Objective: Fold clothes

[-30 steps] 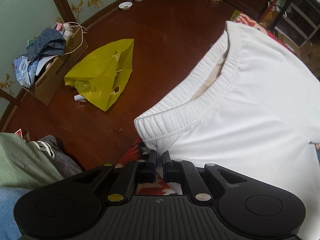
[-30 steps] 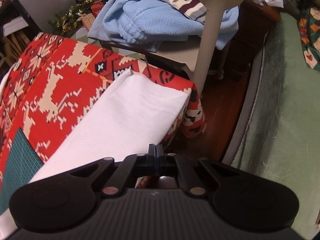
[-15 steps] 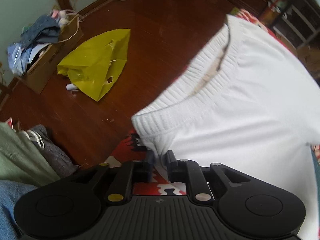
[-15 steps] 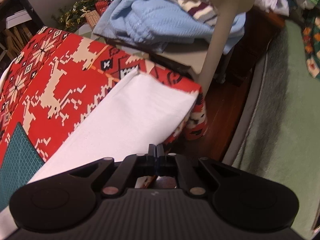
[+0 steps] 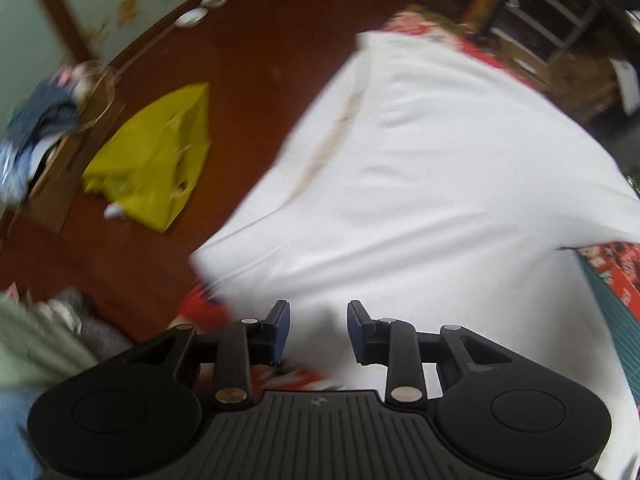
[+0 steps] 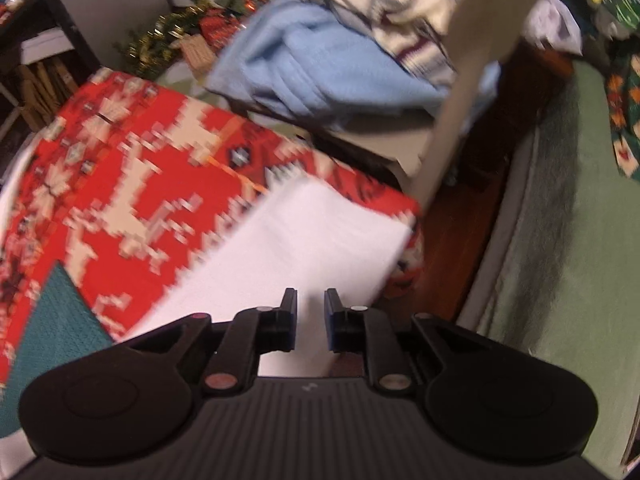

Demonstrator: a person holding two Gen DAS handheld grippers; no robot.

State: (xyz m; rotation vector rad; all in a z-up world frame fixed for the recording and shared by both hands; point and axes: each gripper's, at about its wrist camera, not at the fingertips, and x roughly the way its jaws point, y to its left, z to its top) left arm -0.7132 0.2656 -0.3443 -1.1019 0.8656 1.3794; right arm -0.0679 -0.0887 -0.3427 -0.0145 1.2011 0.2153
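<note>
The white garment (image 5: 420,184) lies spread flat on your desk, over the red patterned cloth (image 6: 120,184) that covers it, and both views are smeared by motion blur. In your left wrist view its ribbed band runs along the desk's left edge, above the dark wooden floor (image 5: 248,64), and the fabric fills most of the surface out to the far corner. Your left gripper (image 5: 318,330) sits just over the near corner of the garment with its jaws wide apart, and nothing is held between them. In your right wrist view a narrower white end (image 6: 312,240) reaches the desk's far right corner, where the red cloth hangs over the edge. Your right gripper (image 6: 310,320) hovers above that end with its jaws parted by a moderate gap, gripping nothing. A teal mat (image 6: 52,320) shows at the desk's near left. Off the desk, a yellow bag (image 5: 156,156) lies on the floor to your left, and a light blue knit (image 6: 320,72) is heaped on a stand beyond the far right corner, beside a green rug (image 6: 560,240).
</note>
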